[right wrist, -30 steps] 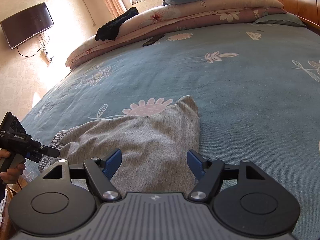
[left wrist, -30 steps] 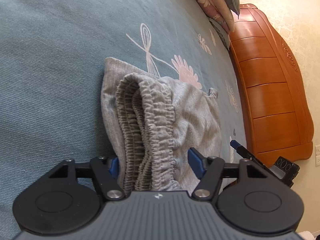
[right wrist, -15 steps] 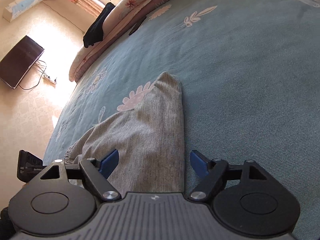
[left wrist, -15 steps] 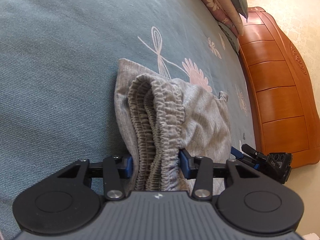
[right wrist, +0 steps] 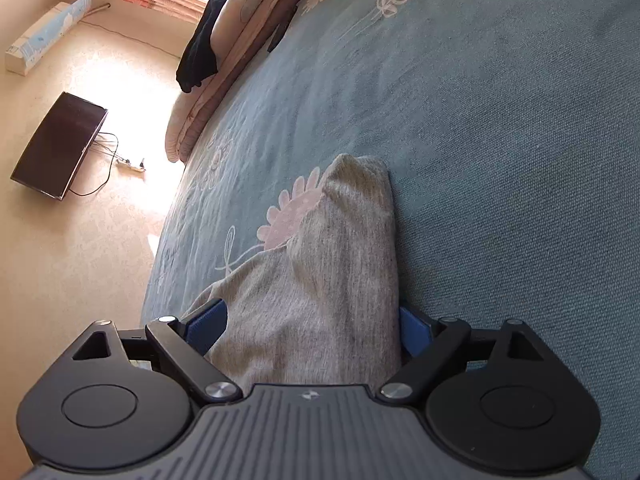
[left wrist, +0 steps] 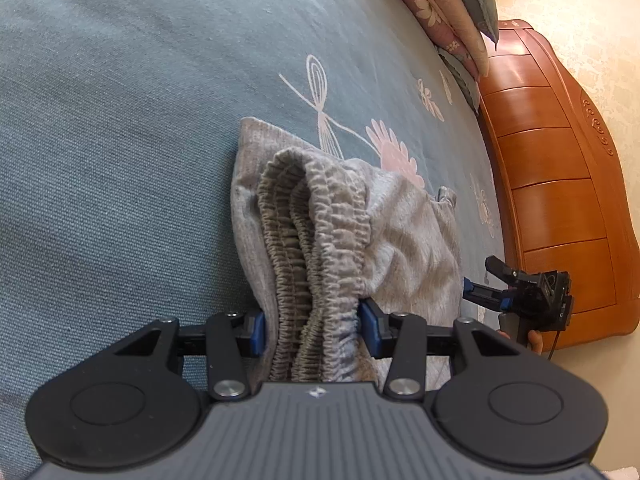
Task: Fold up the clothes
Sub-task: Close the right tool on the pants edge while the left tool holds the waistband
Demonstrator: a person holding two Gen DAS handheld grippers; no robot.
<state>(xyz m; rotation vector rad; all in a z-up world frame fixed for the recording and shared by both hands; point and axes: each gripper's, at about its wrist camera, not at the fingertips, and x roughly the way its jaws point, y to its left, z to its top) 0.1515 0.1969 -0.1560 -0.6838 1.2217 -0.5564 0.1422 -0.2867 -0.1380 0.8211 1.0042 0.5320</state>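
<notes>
A grey garment [left wrist: 408, 240] lies bunched on the teal bedspread. Its gathered elastic waistband [left wrist: 320, 220] stands up between the pads of my left gripper [left wrist: 312, 326], which is shut on it. In the right wrist view the other end of the garment [right wrist: 340, 260] runs away from me to a folded corner. My right gripper [right wrist: 310, 324] straddles that end low over the bed. Its jaws are opening, with the cloth lying between the blue pads. The right gripper [left wrist: 480, 292] also shows at the garment's far edge in the left wrist view, with a hand behind it.
The teal flowered bedspread [left wrist: 120, 120] spreads wide on all sides. A wooden bed board [left wrist: 560, 200] rises on the right, and stacked quilts and pillows [left wrist: 452, 12] lie at the far end. A black garment [right wrist: 200, 48] hangs over the quilts. A dark screen [right wrist: 60, 148] is on the wall.
My left jaws have closed in onto the waistband. The right gripper has rolled and dropped closer to the cloth, and its jaws have spread wider.
</notes>
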